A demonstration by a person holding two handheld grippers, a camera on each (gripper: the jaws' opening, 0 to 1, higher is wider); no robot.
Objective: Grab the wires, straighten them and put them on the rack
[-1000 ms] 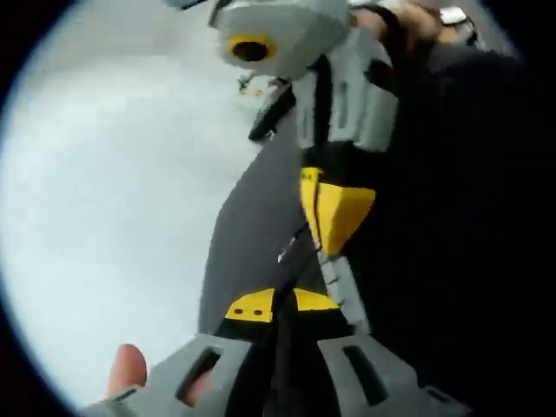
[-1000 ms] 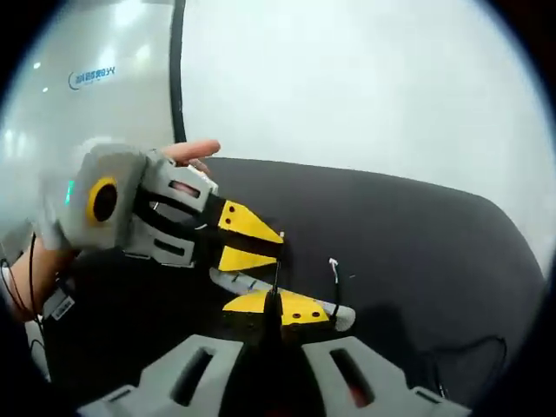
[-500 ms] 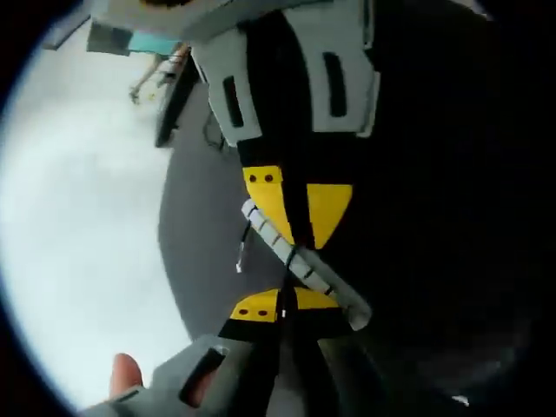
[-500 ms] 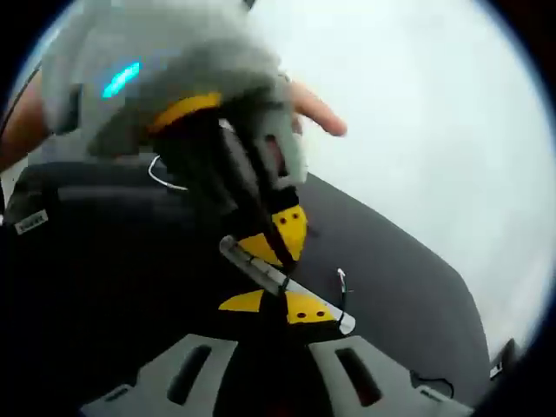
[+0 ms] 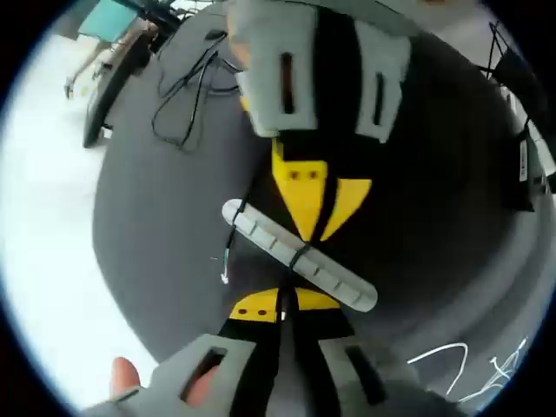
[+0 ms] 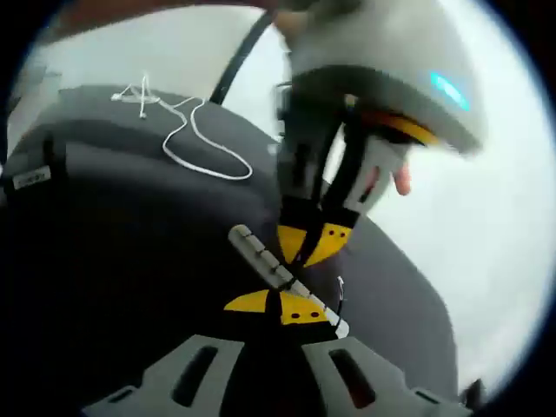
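Item: black wire (image 5: 295,261), pinched by left tool (image 5: 282,306) and right tool (image 6: 280,306) over grey rack (image 5: 300,254); we advise keeping tension, lowering squarely.

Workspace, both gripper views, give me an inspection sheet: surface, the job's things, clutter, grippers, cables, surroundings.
Surface: dark grey table with a rounded edge.
Job's things: a thin black wire with a white tip runs to a grey ribbed strip, which lies slantwise between the two grippers; rack not made out.
Clutter: nothing seen.
Grippers: left gripper shut on the wire beside the strip; right gripper shut on the same piece, the two meeting nose to nose.
Cables: a loose black cable and a loose white cable lie on the table.
Surroundings: pale floor; a person's finger at the left gripper.
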